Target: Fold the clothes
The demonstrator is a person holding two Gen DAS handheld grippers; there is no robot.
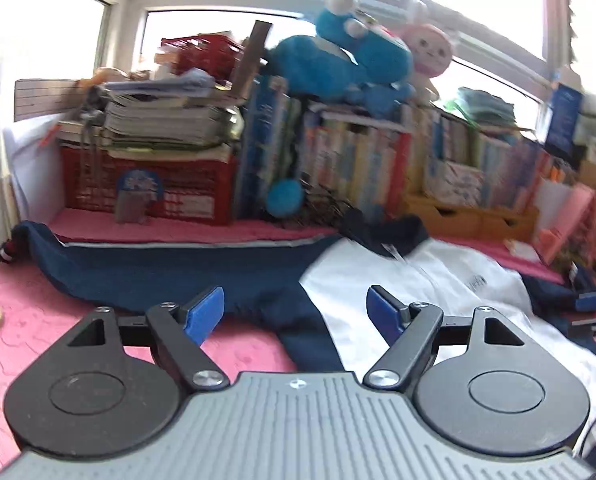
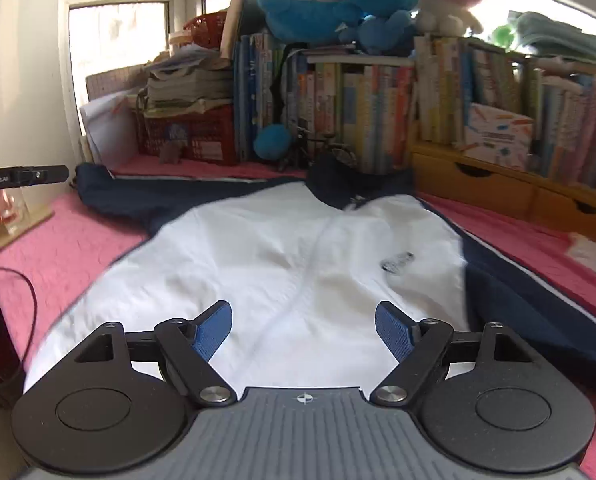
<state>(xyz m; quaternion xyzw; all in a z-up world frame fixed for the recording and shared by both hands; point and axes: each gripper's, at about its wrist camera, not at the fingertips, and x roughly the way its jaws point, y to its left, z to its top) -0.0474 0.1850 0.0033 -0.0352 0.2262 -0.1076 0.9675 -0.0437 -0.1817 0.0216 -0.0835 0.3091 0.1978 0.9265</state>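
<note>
Right wrist — jacket [image 2: 282,248] spread just beyond hand-held gripper [image 2: 304,326].

Each gripper, left gripper [image 1: 296,312] and right gripper [image 2: 304,326], has two blue ribbed fingertips [image 2: 214,330] on black linkage arms with silver screws, two black round discs, and a grey ribbed body with a crosshair mark.

Daylight only, coming through the big white-framed windows [image 1: 202,32] behind the shelf; panes blow out to pure white in both views. Heavy backlight, so the row of colourful upright books [image 2: 378,108] sits fairly dark. Left wrist view is motion-blurred across the background, right wrist view sharper. Strong fisheye bending at edges, dark vignette corners. White-and-navy jacket [image 2: 282,260] evenly lit, soft shadows.
</note>
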